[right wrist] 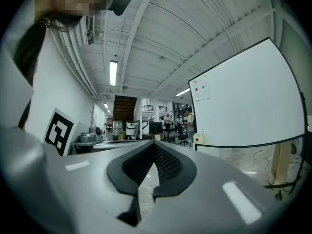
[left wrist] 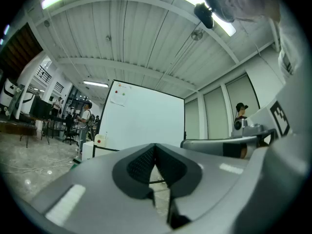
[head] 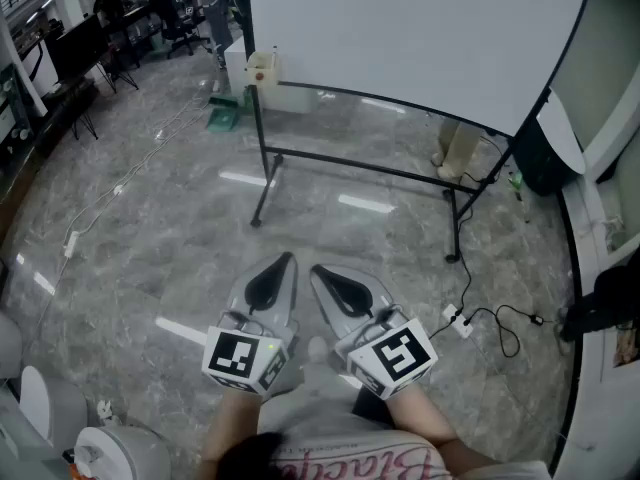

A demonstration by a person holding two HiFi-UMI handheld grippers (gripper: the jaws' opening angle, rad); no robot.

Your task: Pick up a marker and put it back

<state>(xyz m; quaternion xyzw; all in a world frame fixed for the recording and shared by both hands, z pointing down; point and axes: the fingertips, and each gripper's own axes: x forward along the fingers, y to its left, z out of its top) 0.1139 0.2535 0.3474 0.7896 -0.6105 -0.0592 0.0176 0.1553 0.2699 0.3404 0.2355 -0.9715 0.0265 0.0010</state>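
Marker (head: pixel 275 52), thin and pale, upright in small beige box (head: pixel 262 69) at whiteboard (head: pixel 420 28) lower left corner

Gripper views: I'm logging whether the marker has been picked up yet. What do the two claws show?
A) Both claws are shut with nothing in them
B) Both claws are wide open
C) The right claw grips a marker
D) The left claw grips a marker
A: the left claw and the right claw each have their jaws meeting at the tips, with no marker between them.
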